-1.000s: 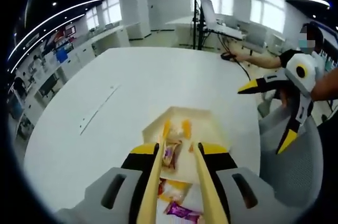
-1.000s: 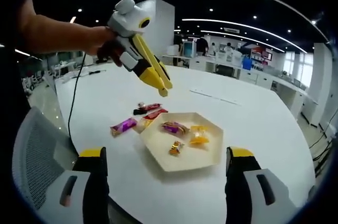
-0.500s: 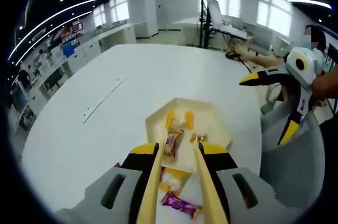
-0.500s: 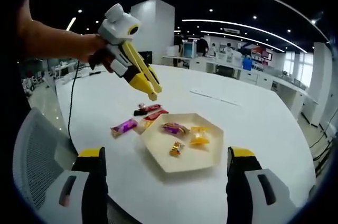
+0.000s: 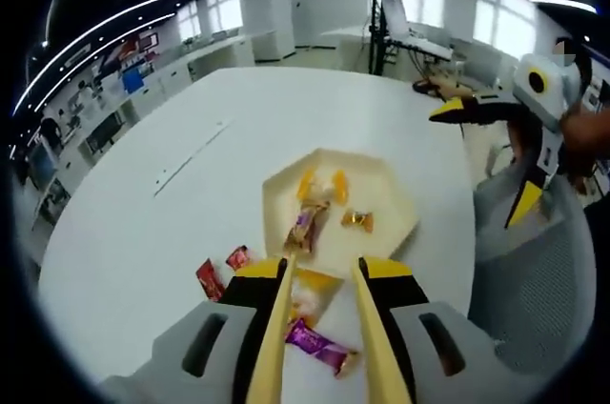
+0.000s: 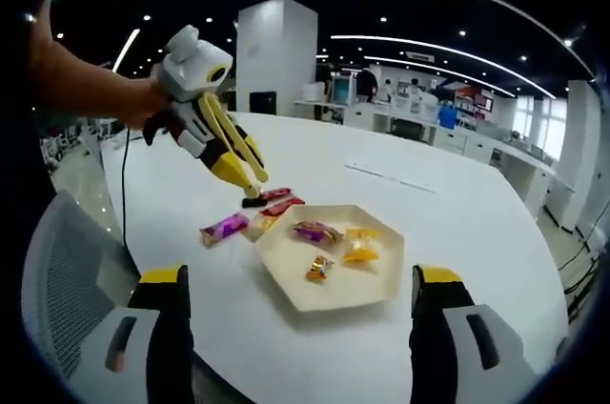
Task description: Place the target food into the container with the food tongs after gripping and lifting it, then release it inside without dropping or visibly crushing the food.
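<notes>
A cream hexagonal tray sits on the white table. It holds a purple-wrapped candy, yellow candies and a small gold one. Loose beside it lie a purple candy, a yellow packet and red candies. My left gripper carries yellow tongs, open and empty, above the loose candies just short of the tray. My right gripper hangs wide open off the table's edge.
The round white table has bare room beyond the tray. A grey mesh chair stands at its near edge. A cable trails across the table's left side. Desks and monitors line the far room.
The left gripper has drawn back from over the tray toward the loose candies, staying empty. The right gripper has held still. The candies in the tray have not moved.
</notes>
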A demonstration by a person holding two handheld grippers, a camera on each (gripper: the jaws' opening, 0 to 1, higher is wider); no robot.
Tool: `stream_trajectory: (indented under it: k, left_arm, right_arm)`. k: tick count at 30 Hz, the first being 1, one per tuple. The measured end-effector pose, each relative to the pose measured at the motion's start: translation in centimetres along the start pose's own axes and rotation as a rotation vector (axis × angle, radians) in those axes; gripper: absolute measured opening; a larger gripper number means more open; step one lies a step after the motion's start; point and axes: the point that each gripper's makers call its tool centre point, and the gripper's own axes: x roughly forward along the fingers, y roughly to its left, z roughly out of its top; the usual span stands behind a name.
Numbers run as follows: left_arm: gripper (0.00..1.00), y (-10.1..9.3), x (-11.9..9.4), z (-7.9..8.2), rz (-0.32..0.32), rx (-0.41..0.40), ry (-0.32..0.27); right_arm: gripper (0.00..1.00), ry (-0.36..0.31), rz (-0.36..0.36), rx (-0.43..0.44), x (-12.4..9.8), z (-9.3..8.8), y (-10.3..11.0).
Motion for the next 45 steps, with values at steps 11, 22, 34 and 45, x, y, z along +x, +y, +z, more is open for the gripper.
stream_trajectory:
  k: [11, 22, 34, 45]
  left_arm:
    - [0.26, -1.0, 0.0, -3.6, 0.015, -0.023, 0.028]
    - [0.26, -0.6, 0.2, -7.3, 0.059, -0.030, 0.070]
    - [0.26, 0.0, 0.0, -10.4, 0.115, -0.026, 0.118]
    - [0.26, 1.5, -0.8, -12.5, 0.130, -0.062, 0.145]
  right_arm:
    - [0.95, 0.002, 0.005, 0.010, 0.0, 0.0, 0.1]
    - [0.94, 0.018, 0.002, -0.013, 0.1, -0.3, 0.2]
    - [0.94, 0.023, -0.002, -0.005, 0.1, -0.4, 0.1]
    - [0.93, 0.027, -0.006, 0.001, 0.1, -0.4, 0.1]
